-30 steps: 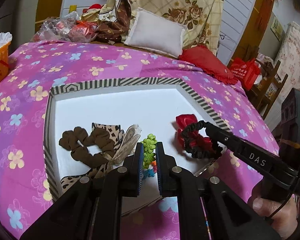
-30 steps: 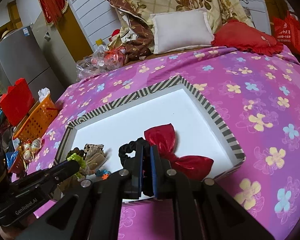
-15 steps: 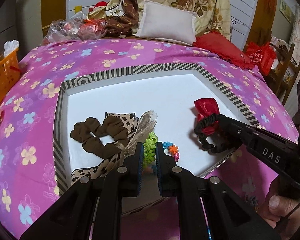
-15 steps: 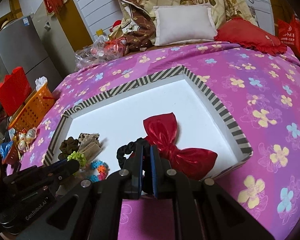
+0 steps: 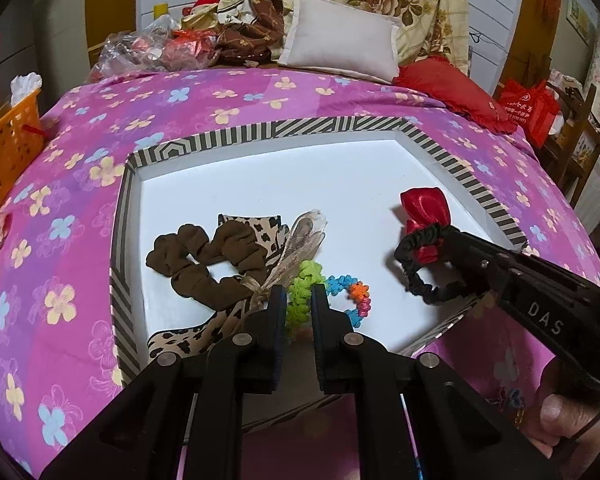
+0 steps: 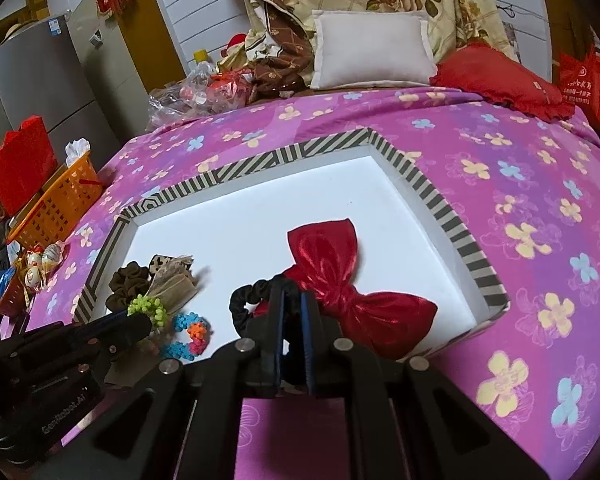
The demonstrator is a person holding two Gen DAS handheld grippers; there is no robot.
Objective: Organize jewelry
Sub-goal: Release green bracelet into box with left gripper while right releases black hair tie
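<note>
Lowered onto the tray, multicoloured bracelet (image 5: 346,294) stays clamped in left gripper (image 5: 299,304).

Three scrunchies (image 5: 208,258), two bows (image 6: 340,280), one striped tray (image 5: 340,126)

In the white tray with the striped rim (image 5: 236,136), lower left of the left-wrist frame, a brown scrunchie (image 5: 204,260) lies on a leopard-print bow (image 5: 260,232) – beside them a flower hair tie, green to blue, orange and pink (image 5: 342,286); at right a black scrunchie (image 5: 420,252) loops before a glossy red bow (image 6: 340,276)
</note>
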